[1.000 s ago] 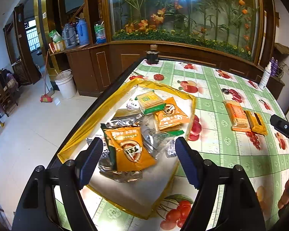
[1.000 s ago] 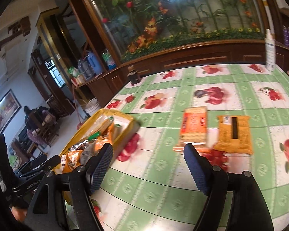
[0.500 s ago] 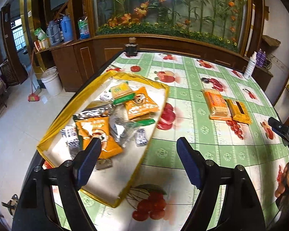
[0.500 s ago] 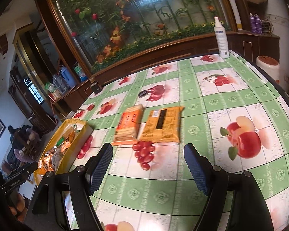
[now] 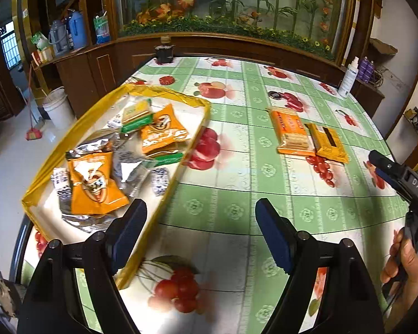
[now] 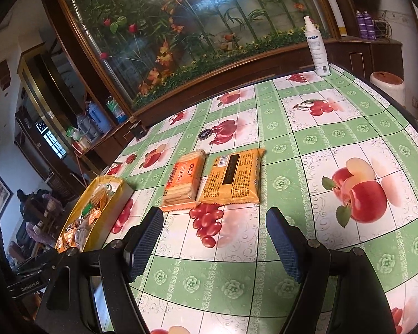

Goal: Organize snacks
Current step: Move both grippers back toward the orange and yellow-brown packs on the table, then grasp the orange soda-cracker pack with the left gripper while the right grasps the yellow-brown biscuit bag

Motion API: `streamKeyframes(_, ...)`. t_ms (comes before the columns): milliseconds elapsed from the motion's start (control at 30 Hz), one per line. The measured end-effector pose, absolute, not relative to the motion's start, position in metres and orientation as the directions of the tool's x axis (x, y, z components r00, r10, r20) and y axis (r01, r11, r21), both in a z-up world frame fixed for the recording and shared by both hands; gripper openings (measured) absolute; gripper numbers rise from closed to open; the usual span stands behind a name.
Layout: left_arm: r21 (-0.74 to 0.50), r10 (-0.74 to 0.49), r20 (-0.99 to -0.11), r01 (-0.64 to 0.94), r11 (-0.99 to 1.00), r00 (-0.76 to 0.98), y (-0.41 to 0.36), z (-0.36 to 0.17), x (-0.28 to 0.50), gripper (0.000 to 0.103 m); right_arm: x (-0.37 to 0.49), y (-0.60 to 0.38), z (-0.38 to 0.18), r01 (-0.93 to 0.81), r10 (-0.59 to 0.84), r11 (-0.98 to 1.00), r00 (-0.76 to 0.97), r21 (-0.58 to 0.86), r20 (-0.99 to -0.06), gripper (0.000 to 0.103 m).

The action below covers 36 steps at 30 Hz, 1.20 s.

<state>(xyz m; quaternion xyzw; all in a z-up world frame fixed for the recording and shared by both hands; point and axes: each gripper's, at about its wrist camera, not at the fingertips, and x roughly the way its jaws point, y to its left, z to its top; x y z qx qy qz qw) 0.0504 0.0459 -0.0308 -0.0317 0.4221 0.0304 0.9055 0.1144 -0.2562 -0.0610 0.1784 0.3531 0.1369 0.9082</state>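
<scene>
Left gripper [image 5: 200, 232] and right gripper [image 6: 214, 240]: both released, empty, above the worktop [image 6: 320, 139]. Biscuit pack [image 6: 184, 179] touches yellow snack packet [image 6: 232, 176]; snack-filled yellow tray [image 5: 55, 161] sits well apart.

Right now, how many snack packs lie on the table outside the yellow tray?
2: the orange biscuit pack and the yellow pack, touching side by side, right of the tray.

We're seeing a green-and-white checked tablecloth [image 6: 306, 139] with red fruit prints, a yellow tray [image 5: 69, 136] holding orange, green and silver packets, an orange biscuit pack [image 6: 182, 179], and a yellow-orange wafer pack [image 6: 232, 176] with black panel.
</scene>
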Motion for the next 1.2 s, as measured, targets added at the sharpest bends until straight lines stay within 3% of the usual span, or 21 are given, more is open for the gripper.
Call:
streamKeyframes(267,-0.057,-0.019,-0.786,-0.041,0.998,0.618,0.033,-0.039,0.073,0.08,0.132,-0.256,-0.073,-0.046,0.328,0.908,0.695,0.416,-0.64,0.079)
streamKeyframes(633,-0.098,-0.072,-0.81,-0.013,0.995,0.582,0.005,-0.045,0.144,0.08,0.214,-0.221,-0.1,0.001,0.236,0.955,0.604,0.297,-0.761,0.079)
streamKeyframes(767,-0.095,-0.09,-0.819,0.02,0.995,0.567,-0.018,-0.049,0.174,0.08,0.23,-0.199,-0.11,-0.009,0.075,0.996,0.588,0.086,-0.806,0.079)
streamKeyframes(800,-0.097,-0.096,-0.825,0.029,0.995,0.557,-0.023,-0.052,0.18,0.08,0.229,-0.197,-0.111,-0.018,0.054,0.998,0.594,0.054,-0.802,0.074)
streamKeyframes(1200,-0.038,-0.066,-0.864,0.066,0.997,0.5,-0.087,-0.083,0.243,0.08,0.163,-0.261,-0.071,-0.027,0.197,0.969,0.684,0.245,-0.703,0.072)
